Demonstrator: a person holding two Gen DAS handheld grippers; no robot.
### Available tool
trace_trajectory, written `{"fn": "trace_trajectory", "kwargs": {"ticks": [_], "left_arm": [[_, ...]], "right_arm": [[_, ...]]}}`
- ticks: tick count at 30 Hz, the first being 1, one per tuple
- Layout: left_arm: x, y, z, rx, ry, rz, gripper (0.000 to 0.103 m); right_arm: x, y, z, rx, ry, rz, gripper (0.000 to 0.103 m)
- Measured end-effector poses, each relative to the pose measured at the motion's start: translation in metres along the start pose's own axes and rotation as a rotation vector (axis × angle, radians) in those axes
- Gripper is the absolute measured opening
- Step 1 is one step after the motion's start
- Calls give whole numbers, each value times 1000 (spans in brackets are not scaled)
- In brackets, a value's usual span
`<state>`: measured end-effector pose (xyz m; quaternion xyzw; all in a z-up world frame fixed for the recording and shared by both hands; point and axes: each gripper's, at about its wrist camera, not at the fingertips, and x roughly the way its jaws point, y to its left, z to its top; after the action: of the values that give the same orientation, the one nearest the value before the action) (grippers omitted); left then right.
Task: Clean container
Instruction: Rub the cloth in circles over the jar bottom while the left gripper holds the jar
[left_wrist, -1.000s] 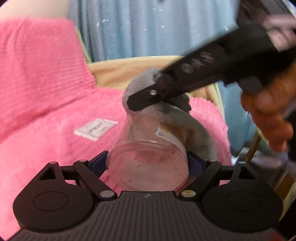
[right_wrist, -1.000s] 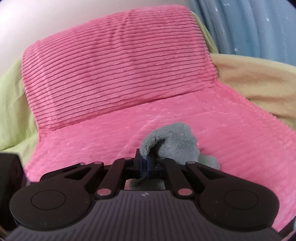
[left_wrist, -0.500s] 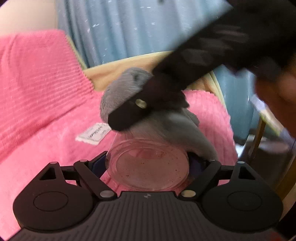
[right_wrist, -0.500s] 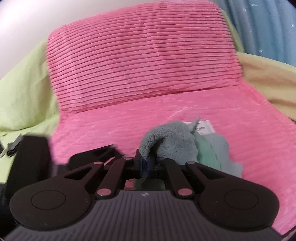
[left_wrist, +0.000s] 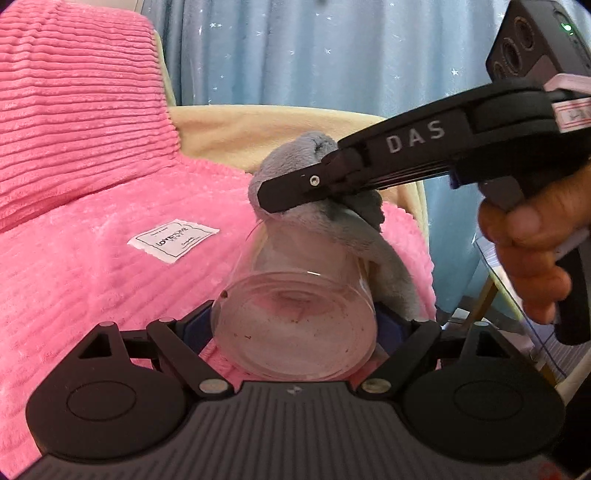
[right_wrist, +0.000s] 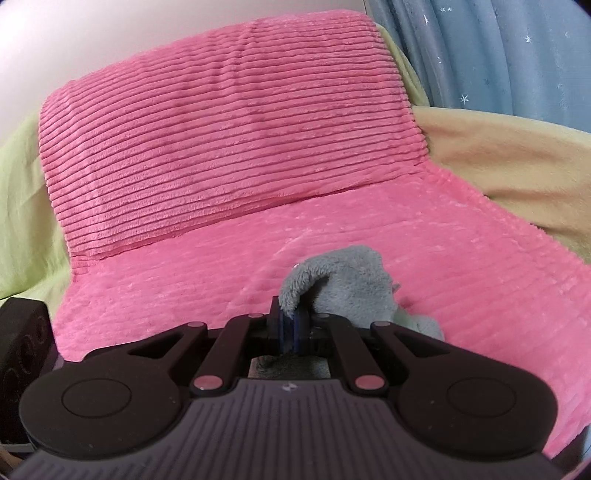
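Container: a clear glass jar lies on its side between the fingers of the left gripper, base toward the camera and mouth pointing away; small dark specks show on the base and wall.
Left gripper: clamped on the jar, one blue pad pressing each side of it near the base.
Cloth: a grey fleecy cloth is stuffed into the jar's mouth, bulges above the rim and trails down the jar's right side.
Right gripper: in the left wrist view it reaches in from the right, tips at the jar's mouth; in its own view the two fingers are drawn together and pinch a fold of the cloth.
Hand: a person's hand grips the right gripper's handle at the right edge of the left wrist view.
Surface: a pink ribbed cushion lies under the jar and cloth, with a matching back cushion rising behind; a white sewn label lies on the seat cushion left of the jar.
Room: yellow-green fabric shows beyond the cushion's left edge, tan fabric at its right, and a blue curtain with small white stars hangs behind.
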<state>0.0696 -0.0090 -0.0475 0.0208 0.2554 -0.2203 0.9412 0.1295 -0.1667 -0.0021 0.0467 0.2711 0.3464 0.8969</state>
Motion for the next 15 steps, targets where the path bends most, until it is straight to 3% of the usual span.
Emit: {"fn": "trace_trajectory", "kwargs": {"ticks": [15], "left_arm": [[6, -19, 1, 146, -2, 53, 86]], "right_arm": [[8, -8, 1, 30, 10, -5, 3]]}}
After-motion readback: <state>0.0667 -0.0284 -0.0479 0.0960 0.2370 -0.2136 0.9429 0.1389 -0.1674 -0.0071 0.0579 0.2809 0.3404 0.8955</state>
